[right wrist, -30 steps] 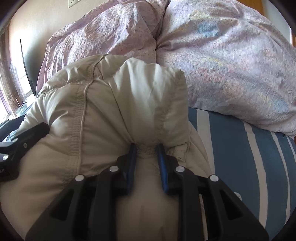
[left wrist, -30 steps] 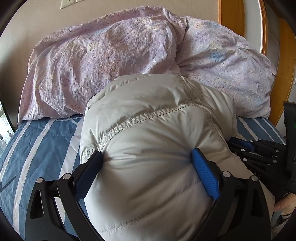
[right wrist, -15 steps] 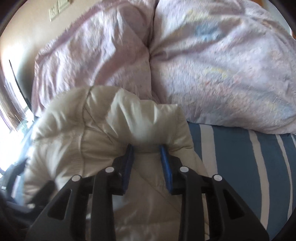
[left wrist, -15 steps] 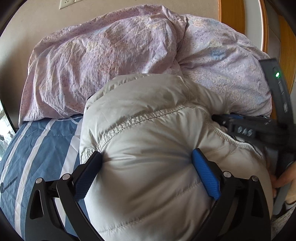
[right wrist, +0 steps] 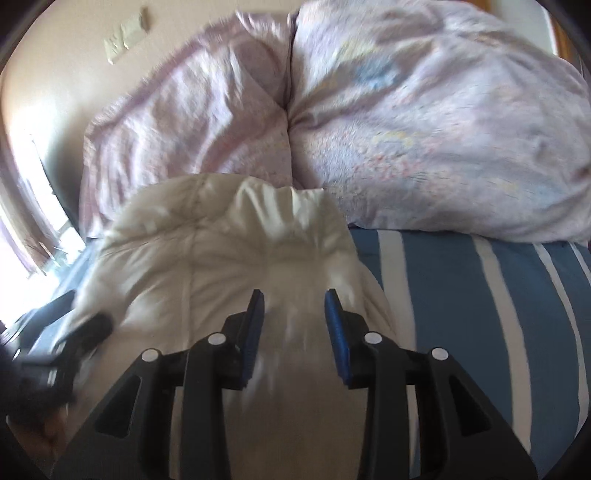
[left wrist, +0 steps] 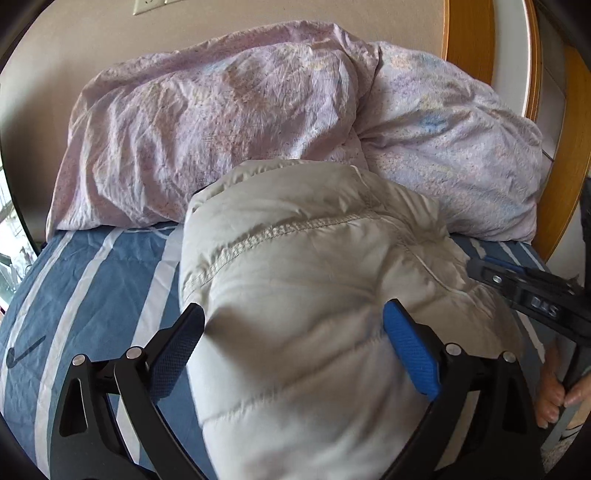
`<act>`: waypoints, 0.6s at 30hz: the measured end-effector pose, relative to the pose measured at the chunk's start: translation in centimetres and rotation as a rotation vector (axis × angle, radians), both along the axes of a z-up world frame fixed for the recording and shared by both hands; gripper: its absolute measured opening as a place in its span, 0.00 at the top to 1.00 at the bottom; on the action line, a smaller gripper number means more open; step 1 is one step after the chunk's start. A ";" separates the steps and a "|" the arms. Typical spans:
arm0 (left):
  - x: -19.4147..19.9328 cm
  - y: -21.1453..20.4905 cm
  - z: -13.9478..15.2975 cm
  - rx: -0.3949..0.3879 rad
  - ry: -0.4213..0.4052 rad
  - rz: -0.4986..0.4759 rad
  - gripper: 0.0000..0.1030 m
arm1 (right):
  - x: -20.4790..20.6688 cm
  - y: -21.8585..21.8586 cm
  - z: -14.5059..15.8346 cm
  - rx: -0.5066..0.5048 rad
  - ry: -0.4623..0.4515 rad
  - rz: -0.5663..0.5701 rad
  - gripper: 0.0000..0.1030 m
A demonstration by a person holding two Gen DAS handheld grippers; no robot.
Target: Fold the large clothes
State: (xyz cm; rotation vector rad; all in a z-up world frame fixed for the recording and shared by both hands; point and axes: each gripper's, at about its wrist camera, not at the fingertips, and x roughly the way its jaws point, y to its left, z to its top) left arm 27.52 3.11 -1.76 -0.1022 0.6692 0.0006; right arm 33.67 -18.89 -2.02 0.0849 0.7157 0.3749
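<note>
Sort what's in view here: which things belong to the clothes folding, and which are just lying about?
Part of the job:
- puffy jacket
- left gripper, spread wide around the jacket
- right gripper, fingers either side of a jacket fold

Just lying about:
- lilac duvet
- striped bedsheet
- wall socket

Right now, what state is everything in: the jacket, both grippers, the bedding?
Puffer jacket: bunched up on the bed, not flat.
Left gripper: open wide, jaws astride the jacket.
Right gripper: jaws parted, jacket fabric between them; blurred.
Duvet: crumpled against the wall.
Striped sheet: spread, lightly wrinkled.
</note>
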 end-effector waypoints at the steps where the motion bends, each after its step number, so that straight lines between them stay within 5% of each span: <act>1: -0.4 -0.1 0.2 -0.002 -0.005 -0.005 0.05 | -0.7 -0.4 0.0 0.002 -0.001 0.004 0.66; 9: -1.3 -1.9 -0.9 0.024 0.008 -0.042 0.02 | -1.3 -0.2 -3.1 -0.096 0.033 0.013 0.58; 18: -0.5 -2.5 -2.2 0.059 -0.001 -0.023 0.01 | -0.2 -0.2 -5.3 -0.070 0.051 0.031 0.57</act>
